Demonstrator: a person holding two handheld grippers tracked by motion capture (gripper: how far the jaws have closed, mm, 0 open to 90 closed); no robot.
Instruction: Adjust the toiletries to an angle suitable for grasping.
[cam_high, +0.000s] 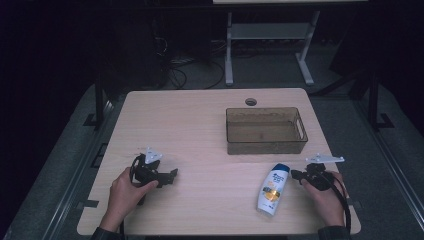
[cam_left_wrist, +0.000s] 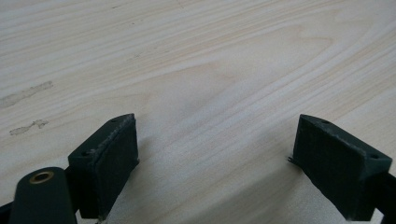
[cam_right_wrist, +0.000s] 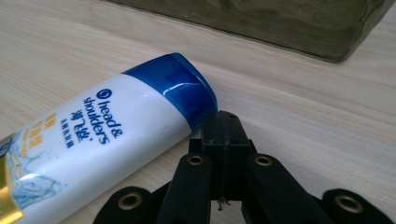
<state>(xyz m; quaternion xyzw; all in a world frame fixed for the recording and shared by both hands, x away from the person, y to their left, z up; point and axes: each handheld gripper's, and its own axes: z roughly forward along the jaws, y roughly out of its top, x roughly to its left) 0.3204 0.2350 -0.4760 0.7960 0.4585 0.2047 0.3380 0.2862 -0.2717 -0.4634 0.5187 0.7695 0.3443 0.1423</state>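
Two grippers held over pale wooden table (cam_high: 200, 130), right gripper (cam_right_wrist: 223, 122) closed empty beside white blue-capped shampoo bottle (cam_right_wrist: 112, 135), left gripper (cam_left_wrist: 215, 154) spread open.

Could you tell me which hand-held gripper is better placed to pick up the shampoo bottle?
Right: the right hand-held gripper, jaws shut, sits beside the shampoo bottle; the left hand-held gripper is far across the table.

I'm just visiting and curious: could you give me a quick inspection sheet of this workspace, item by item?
Surface: pale wooden table, faint smudges in the left gripper view.
Job's things: white shampoo bottle with blue cap lying flat; clear brownish plastic bin behind it, empty.
Clutter: nothing seen.
Grippers: left gripper fingers apart over bare wood; right gripper fingers together, at the bottle's cap.
Cables: black cable along the right hand.
Surroundings: dark room, white desk frame, floor wires.
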